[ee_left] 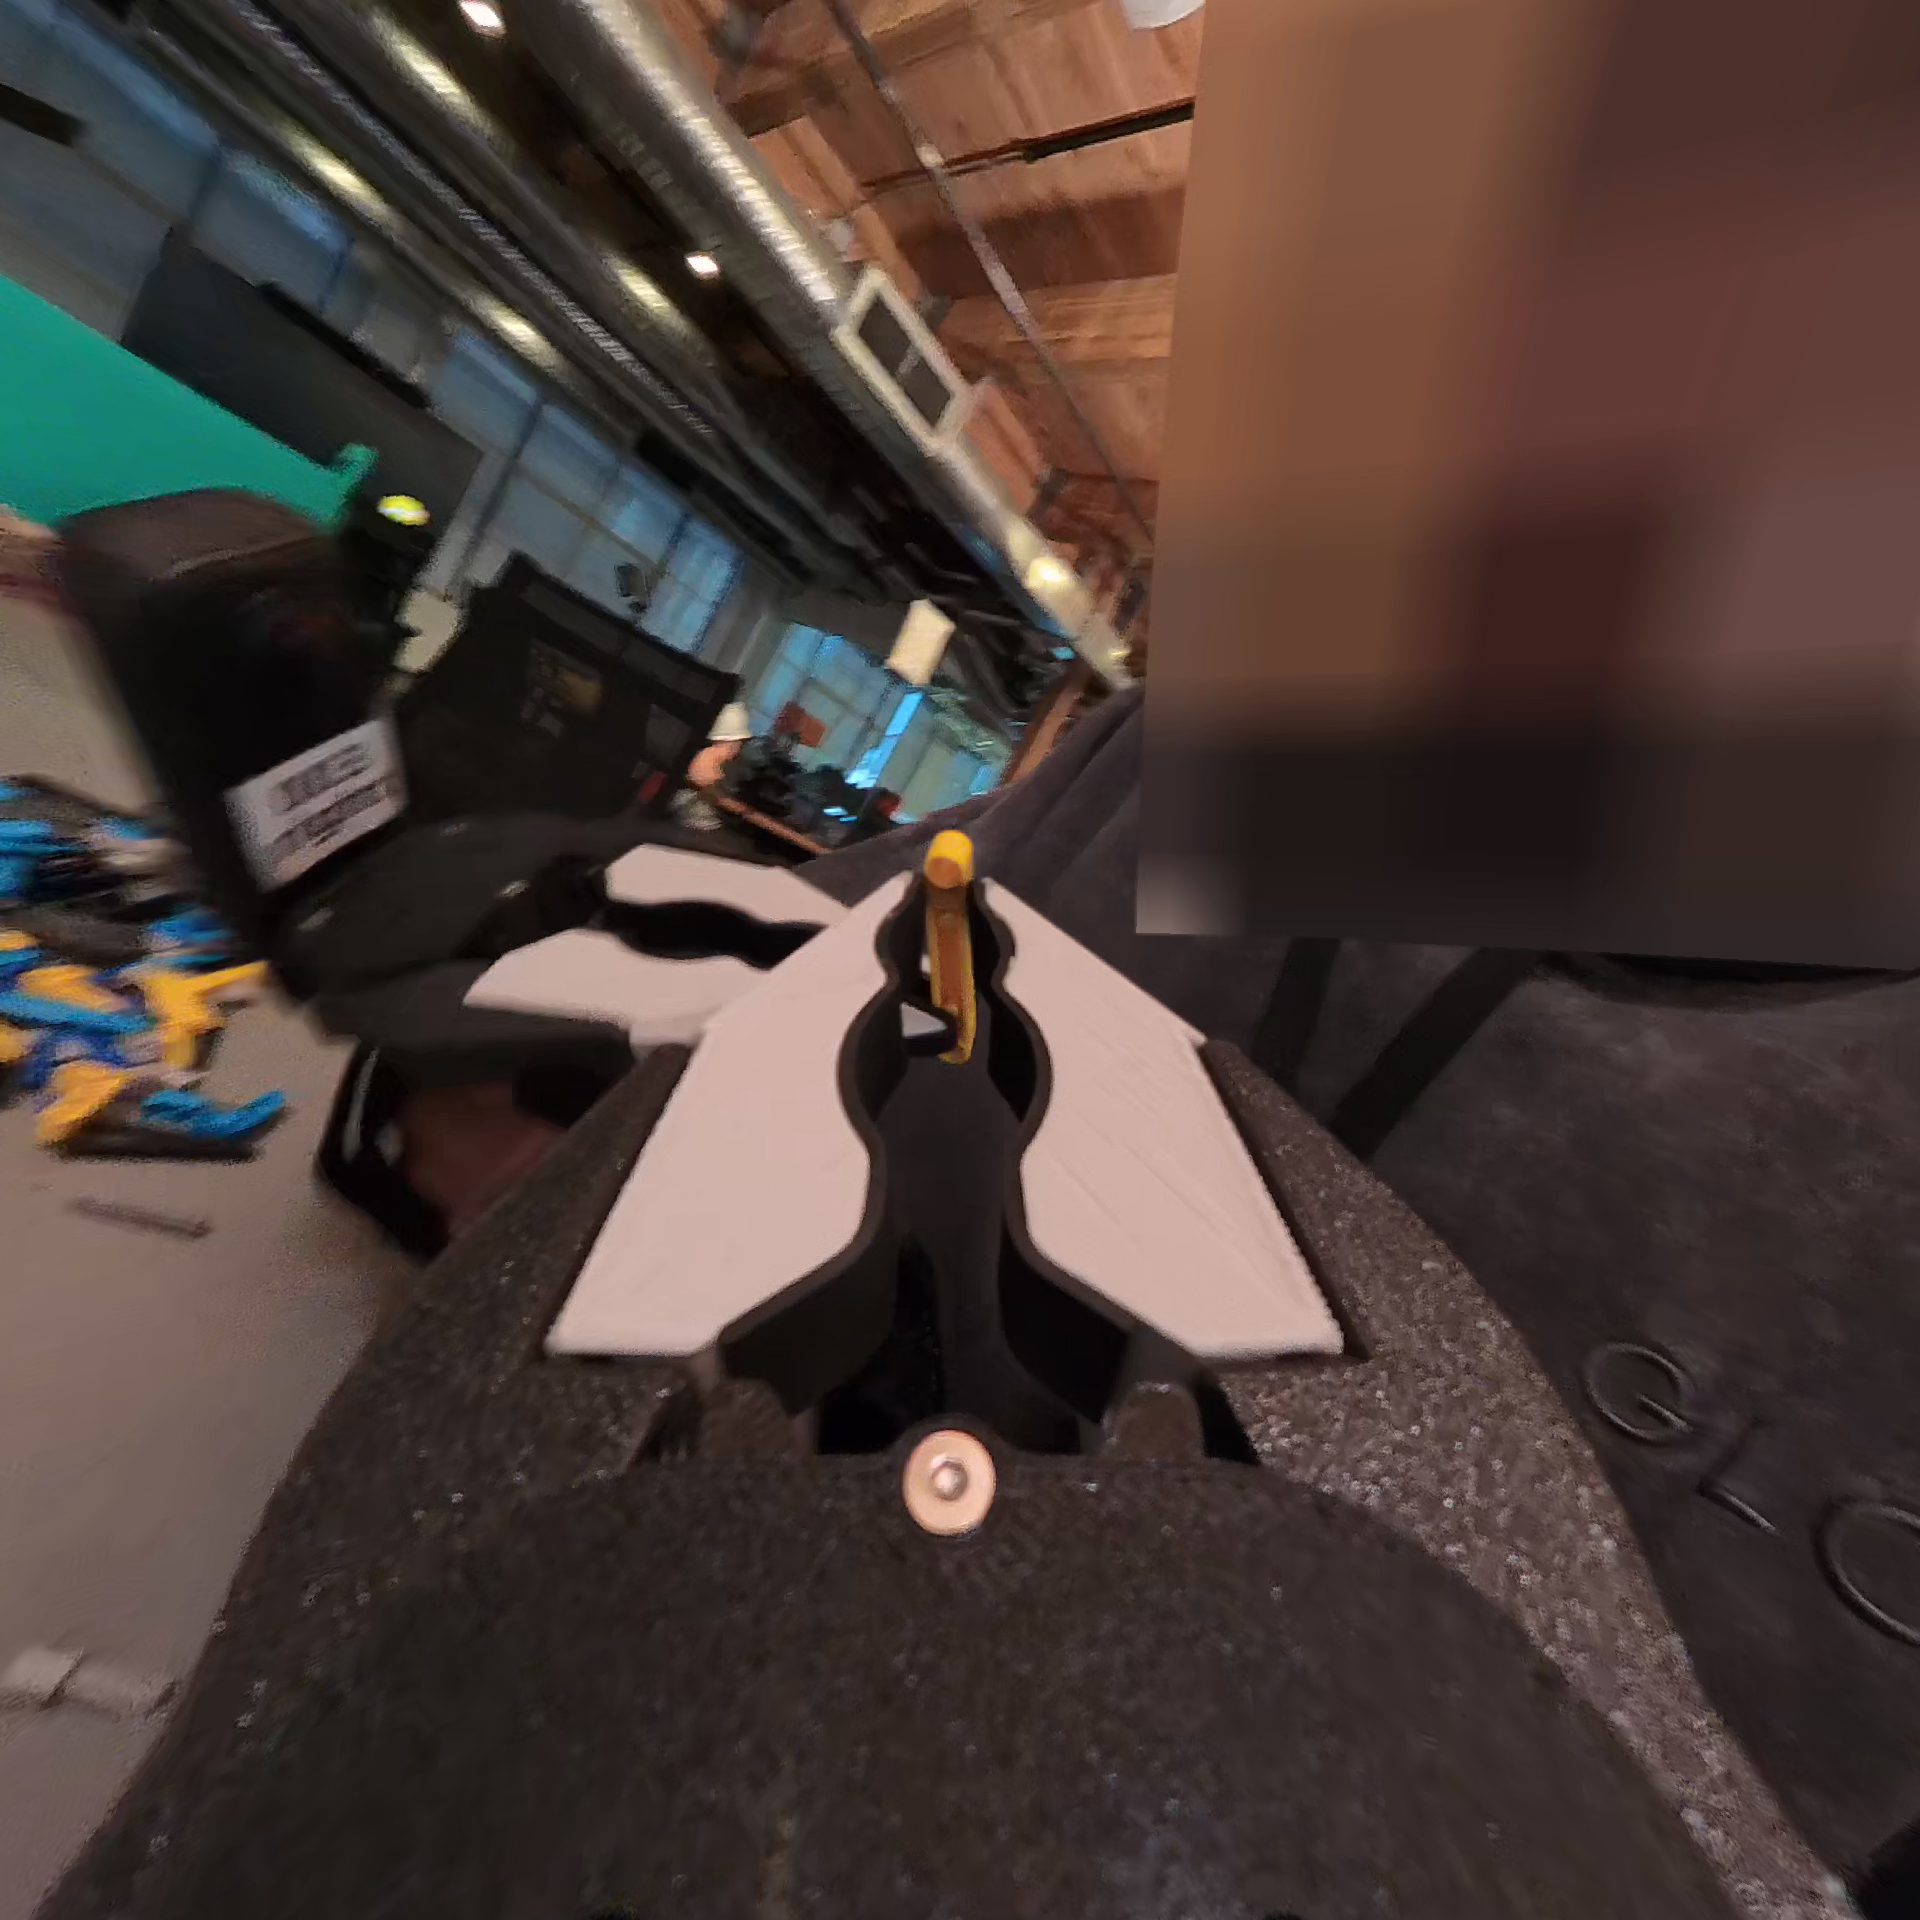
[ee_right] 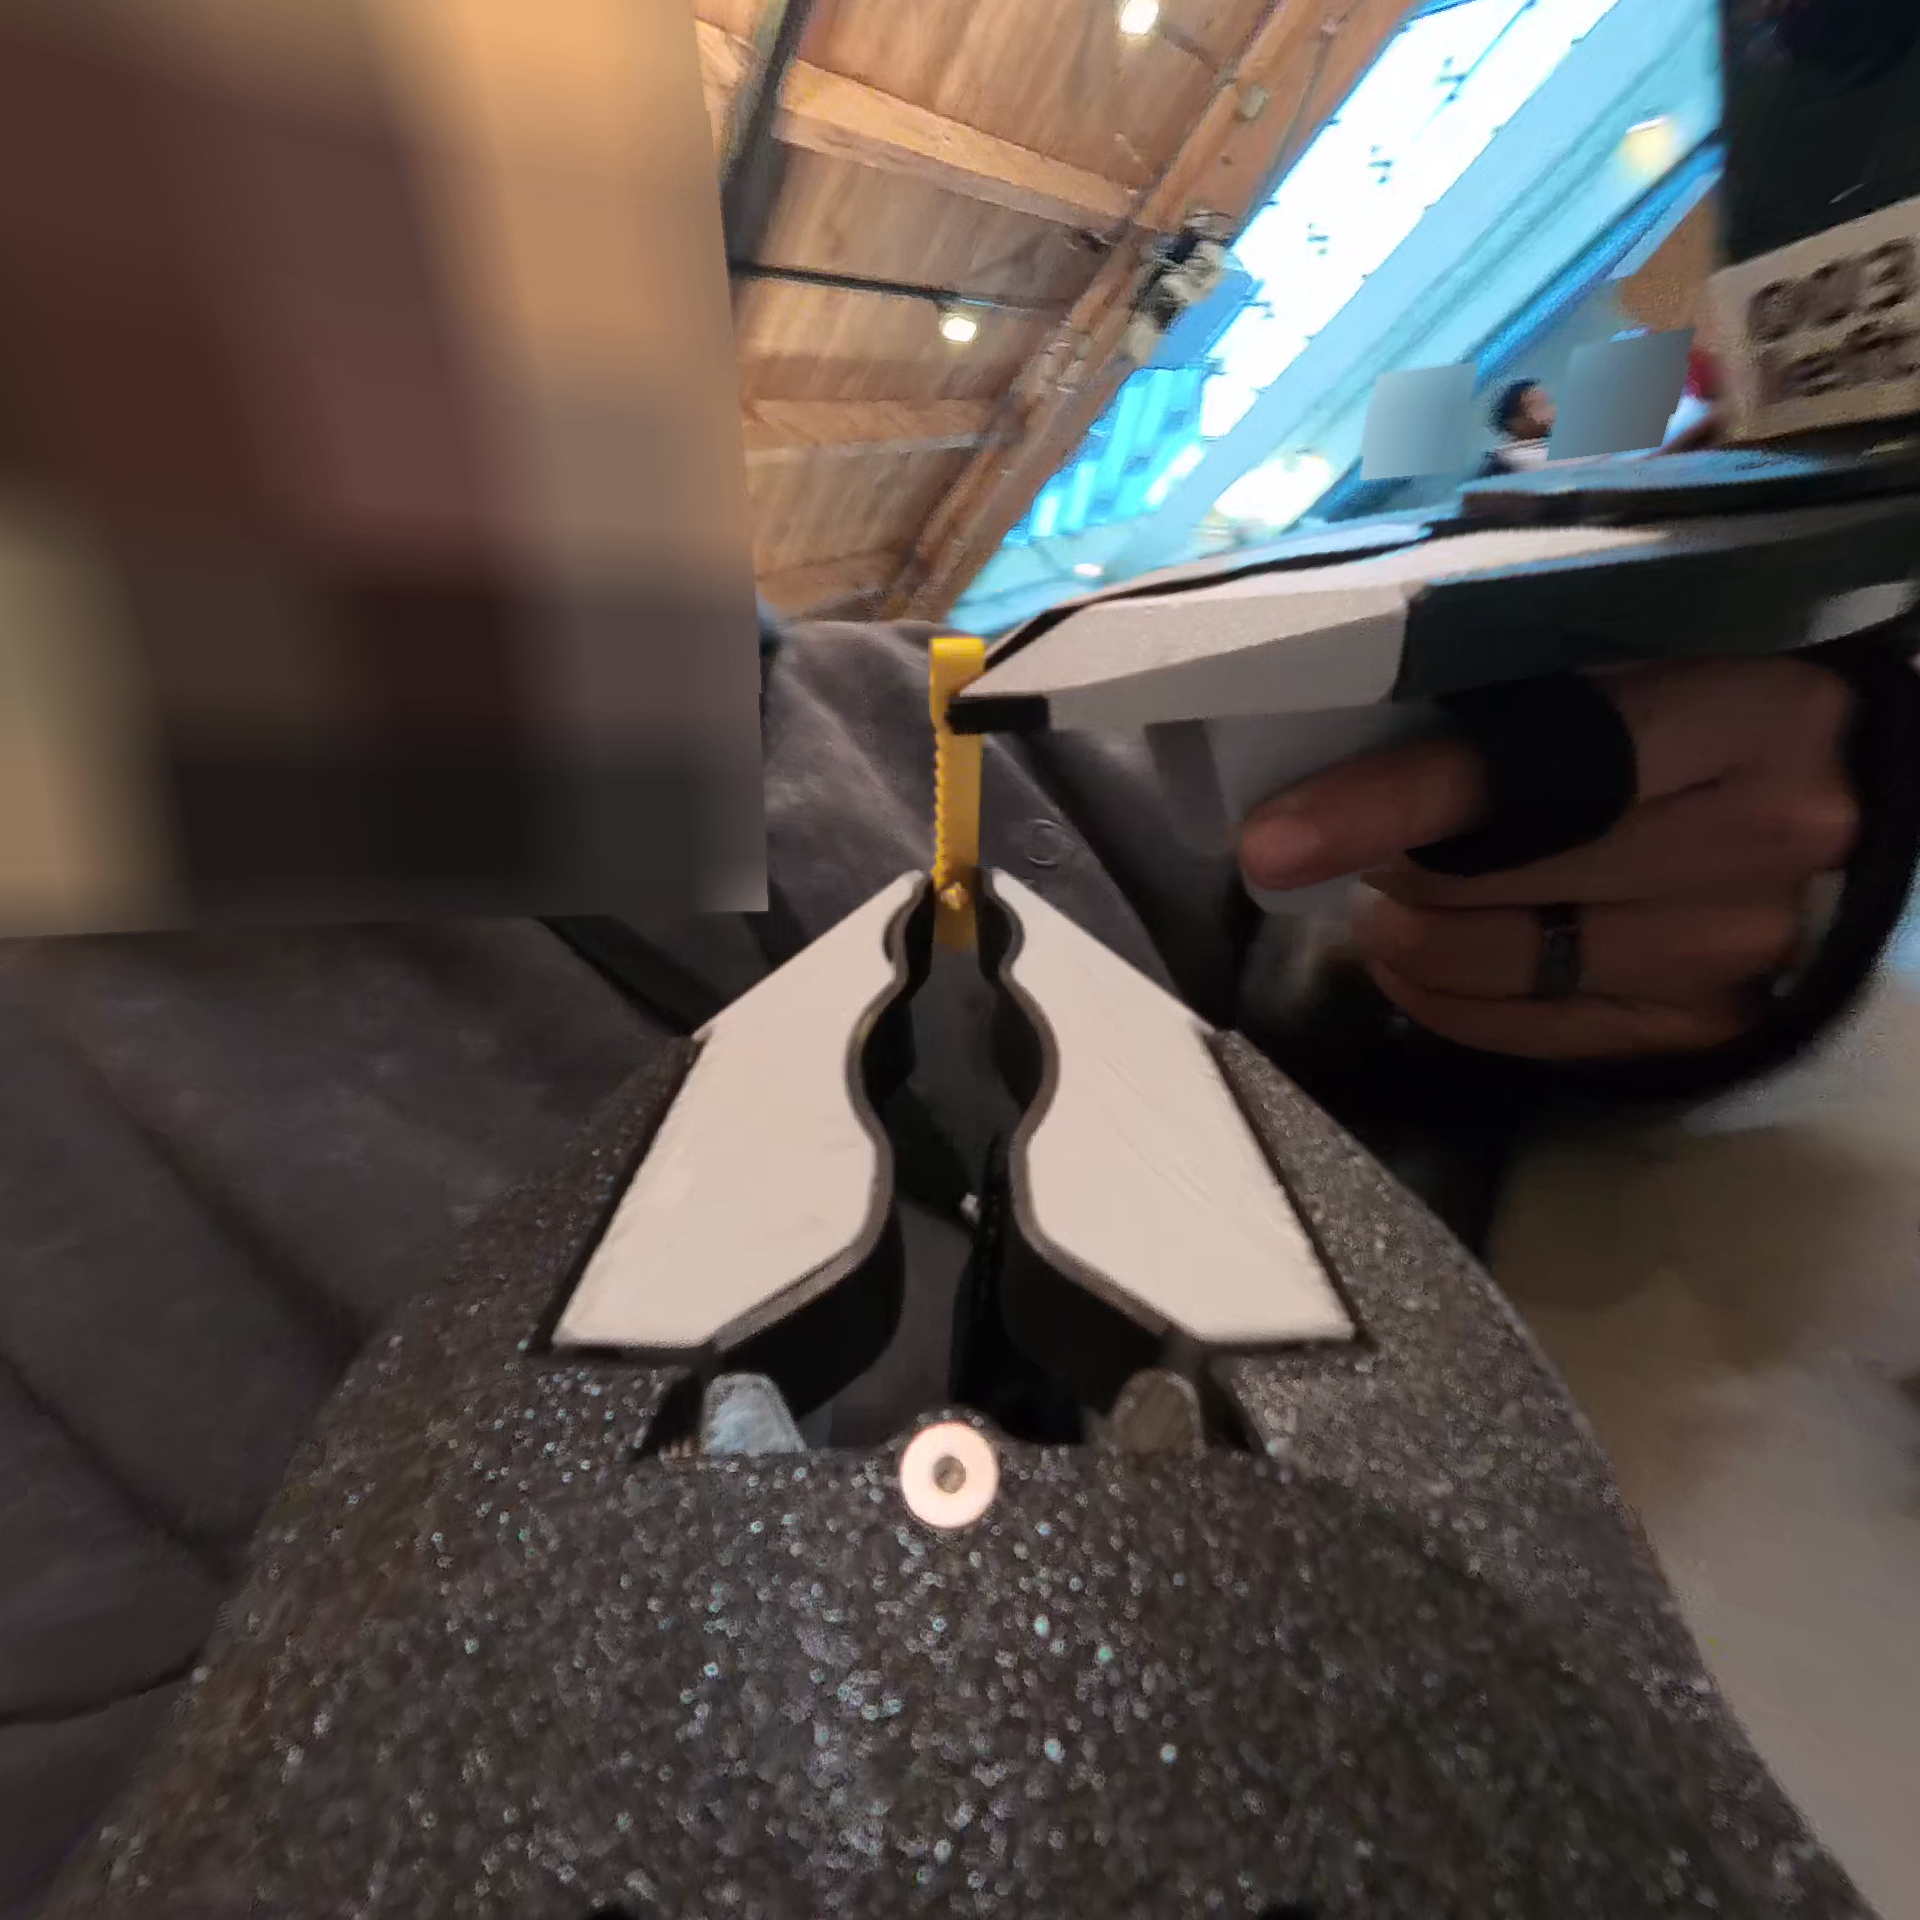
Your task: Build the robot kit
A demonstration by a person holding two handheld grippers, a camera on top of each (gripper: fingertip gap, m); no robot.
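Observation:
A thin yellow toothed plastic strip stands upright between both grippers, close to a person's dark sweatshirt. My left gripper is shut on it, and its rounded top pokes out above the fingertips. My right gripper is shut on the strip's lower end. In the right wrist view the left gripper comes in from the right and pinches the strip's upper end. In the left wrist view the right gripper's white fingers come in from the left, crossing under my left fingers.
A person's hand with a dark ring holds the left gripper's handle. The dark grey sweatshirt fills the space behind the grippers. A pile of blue and yellow plastic parts lies on a light table at the left. My two grippers' fingertips are within a few centimetres of each other.

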